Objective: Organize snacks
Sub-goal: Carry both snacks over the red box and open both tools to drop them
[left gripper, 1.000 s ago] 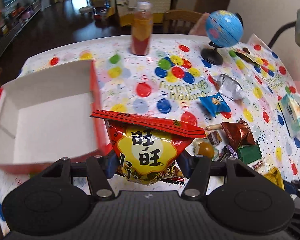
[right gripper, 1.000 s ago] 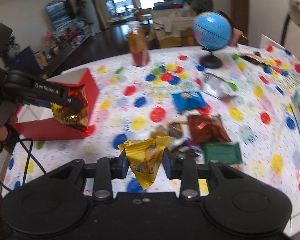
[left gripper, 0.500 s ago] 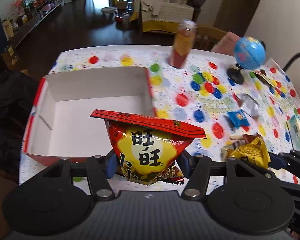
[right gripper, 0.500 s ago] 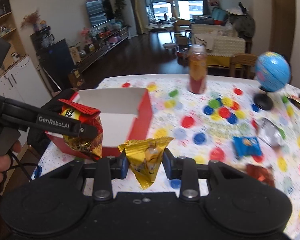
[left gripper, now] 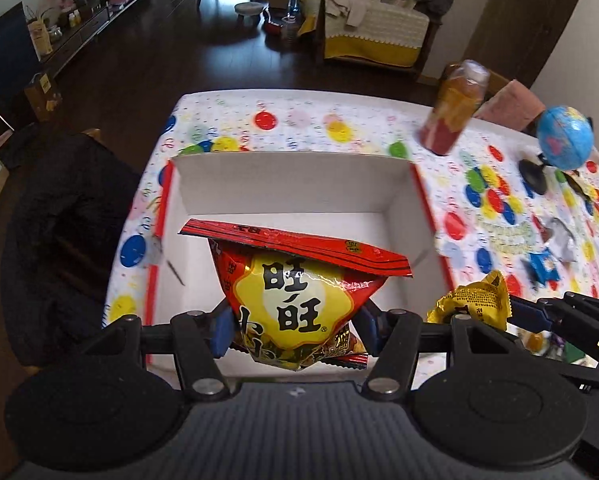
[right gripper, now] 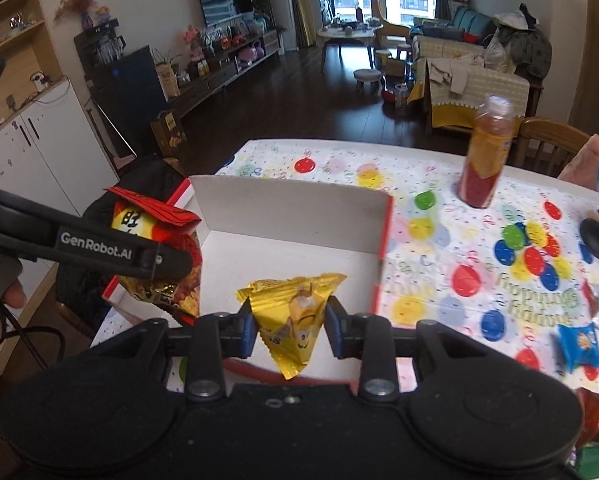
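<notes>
My left gripper [left gripper: 295, 330] is shut on a red and yellow snack bag [left gripper: 295, 284] and holds it above the open red box with a white inside [left gripper: 291, 188]. My right gripper [right gripper: 289, 330] is shut on a small yellow snack packet [right gripper: 295, 312], held over the near part of the same box [right gripper: 283, 208]. The left gripper [right gripper: 167, 260] with its red bag [right gripper: 139, 220] shows at the left of the right wrist view. The yellow packet [left gripper: 475, 300] shows at the right of the left wrist view.
A bottle of red drink [right gripper: 485, 156] and a blue globe [left gripper: 565, 138] stand at the table's far right. A blue packet [right gripper: 579, 342], a silver wrapper [left gripper: 555, 236] and other snacks lie on the balloon tablecloth to the right. A chair with a dark coat [left gripper: 67, 240] stands left.
Both grippers have moved left with their snacks, from over the snack pile to above the box. Both stay shut.
</notes>
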{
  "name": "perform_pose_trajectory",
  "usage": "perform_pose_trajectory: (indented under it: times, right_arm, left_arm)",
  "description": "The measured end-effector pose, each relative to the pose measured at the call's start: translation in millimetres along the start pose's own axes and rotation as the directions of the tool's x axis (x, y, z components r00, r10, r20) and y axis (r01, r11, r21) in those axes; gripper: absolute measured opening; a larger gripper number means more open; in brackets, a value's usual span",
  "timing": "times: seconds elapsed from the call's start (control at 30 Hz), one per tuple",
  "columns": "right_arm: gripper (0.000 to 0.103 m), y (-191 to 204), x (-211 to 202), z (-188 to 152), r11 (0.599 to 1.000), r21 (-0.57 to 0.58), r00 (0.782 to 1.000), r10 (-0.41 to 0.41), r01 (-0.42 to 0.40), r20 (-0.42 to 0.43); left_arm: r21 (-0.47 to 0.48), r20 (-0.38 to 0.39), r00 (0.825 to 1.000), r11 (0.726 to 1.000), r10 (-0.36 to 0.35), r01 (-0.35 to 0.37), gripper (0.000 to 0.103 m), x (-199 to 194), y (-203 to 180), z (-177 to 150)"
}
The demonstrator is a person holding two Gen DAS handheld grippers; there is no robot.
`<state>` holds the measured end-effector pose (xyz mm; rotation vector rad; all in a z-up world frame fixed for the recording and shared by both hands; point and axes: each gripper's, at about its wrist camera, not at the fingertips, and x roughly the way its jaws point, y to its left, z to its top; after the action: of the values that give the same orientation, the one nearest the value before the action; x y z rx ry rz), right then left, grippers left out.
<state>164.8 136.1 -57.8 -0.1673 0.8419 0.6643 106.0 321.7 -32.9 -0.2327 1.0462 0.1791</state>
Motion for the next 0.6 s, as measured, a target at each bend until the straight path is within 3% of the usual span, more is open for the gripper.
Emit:
perform_pose_trajectory:
  times: [0.27,0.6]
  right_arm:
    - [0.033,16,61,8,1.000,0.008,0.997,-0.019,0.020,-0.078]
    - [0.033,21,112,-6,0.998,0.001,0.981,-0.060,0.062,-0.184]
  left_arm:
    - [0.014,-0.081,0.996,1.000,0.028,-0.027,0.059,51,34,14]
    - [0.100,-0.161,0.986,0.995,0.045,-0.029,0.059,102,32,12]
